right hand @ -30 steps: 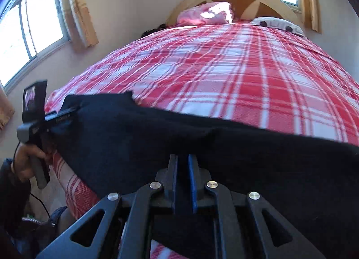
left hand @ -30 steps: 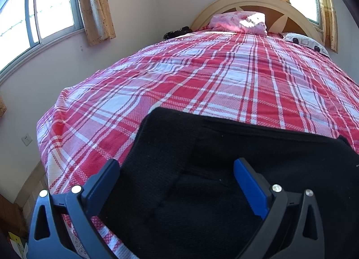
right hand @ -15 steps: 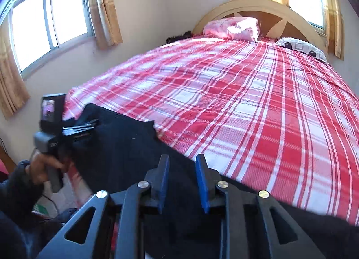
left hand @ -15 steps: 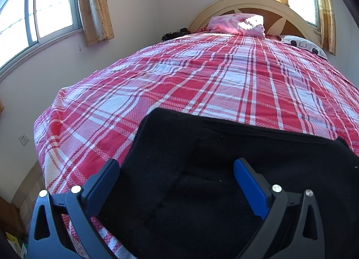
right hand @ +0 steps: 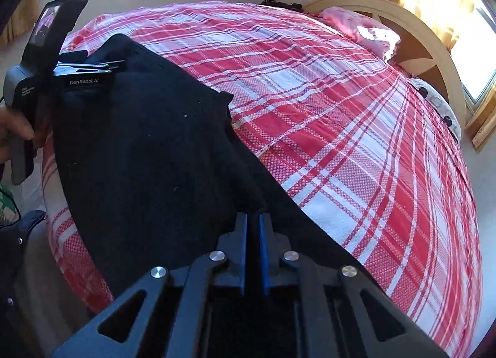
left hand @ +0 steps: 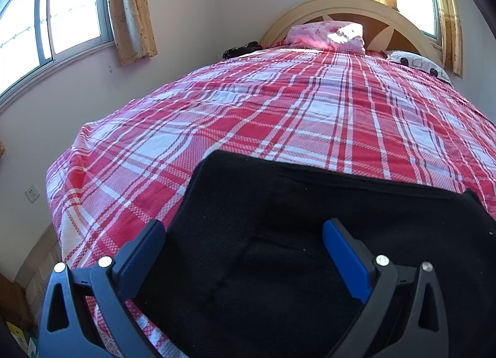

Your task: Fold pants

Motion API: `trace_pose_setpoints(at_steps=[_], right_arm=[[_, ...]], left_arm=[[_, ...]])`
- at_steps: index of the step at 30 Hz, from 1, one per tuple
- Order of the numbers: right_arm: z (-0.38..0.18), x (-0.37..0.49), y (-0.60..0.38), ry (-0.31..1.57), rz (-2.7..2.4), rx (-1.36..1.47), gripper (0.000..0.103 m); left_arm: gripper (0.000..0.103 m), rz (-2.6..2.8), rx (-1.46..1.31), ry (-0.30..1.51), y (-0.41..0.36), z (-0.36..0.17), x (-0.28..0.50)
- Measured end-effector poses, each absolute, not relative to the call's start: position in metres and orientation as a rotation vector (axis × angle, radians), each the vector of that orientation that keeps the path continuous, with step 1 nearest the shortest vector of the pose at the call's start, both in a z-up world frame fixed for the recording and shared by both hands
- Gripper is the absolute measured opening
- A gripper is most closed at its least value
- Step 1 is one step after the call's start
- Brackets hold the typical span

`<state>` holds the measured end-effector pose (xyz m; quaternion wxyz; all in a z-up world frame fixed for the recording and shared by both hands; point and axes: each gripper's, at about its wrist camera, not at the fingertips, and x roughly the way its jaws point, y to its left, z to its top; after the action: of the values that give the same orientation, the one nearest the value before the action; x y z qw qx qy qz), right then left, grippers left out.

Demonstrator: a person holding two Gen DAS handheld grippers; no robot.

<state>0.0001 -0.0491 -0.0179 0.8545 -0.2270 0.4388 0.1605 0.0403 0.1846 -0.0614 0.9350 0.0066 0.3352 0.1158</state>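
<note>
Black pants [left hand: 310, 234] lie on the near end of a red plaid bed [left hand: 279, 116]. In the left wrist view my left gripper [left hand: 245, 234] is open, its blue fingers wide apart over the cloth. In the right wrist view the pants [right hand: 148, 153] stretch from the left gripper's body [right hand: 83, 76] at the far left down to my right gripper [right hand: 253, 218]. The right gripper is shut on a fold of the pants, with the jaws nearly touching.
The bed's arched headboard [left hand: 350, 11] and a pink pillow [left hand: 325, 35] are at the far end. Windows with curtains line the left wall [left hand: 62, 26]. The bed's near left corner [left hand: 59, 203] drops to the floor.
My right gripper has closed on the pants and swung right and tilted, so the cloth now runs diagonally. The left gripper has stayed open and barely moved.
</note>
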Motion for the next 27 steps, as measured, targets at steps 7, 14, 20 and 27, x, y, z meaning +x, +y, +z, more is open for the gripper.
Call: trace_pose_setpoints(at_steps=[7,14,20,27], right_arm=[[0.008,0.009,-0.051,0.658,0.07,-0.456,0.004],[-0.016,0.028,-0.053,0.72,0.107,-0.309,0.007],[0.032,-0.041,-0.11,0.602,0.195,0.05,0.042],[0.003,-0.115,-0.185,0.733,-0.072,0.123,0.051]], left_arm=[[0.103,0.239,0.017,0.685,0.186,-0.061,0.04],[0.103,0.241,0.018,0.684,0.186,-0.061,0.041],[0.103,0.24,0.018,0.685,0.186,-0.061,0.04],[0.103,0.217,0.032,0.714,0.188,-0.054,0.04]])
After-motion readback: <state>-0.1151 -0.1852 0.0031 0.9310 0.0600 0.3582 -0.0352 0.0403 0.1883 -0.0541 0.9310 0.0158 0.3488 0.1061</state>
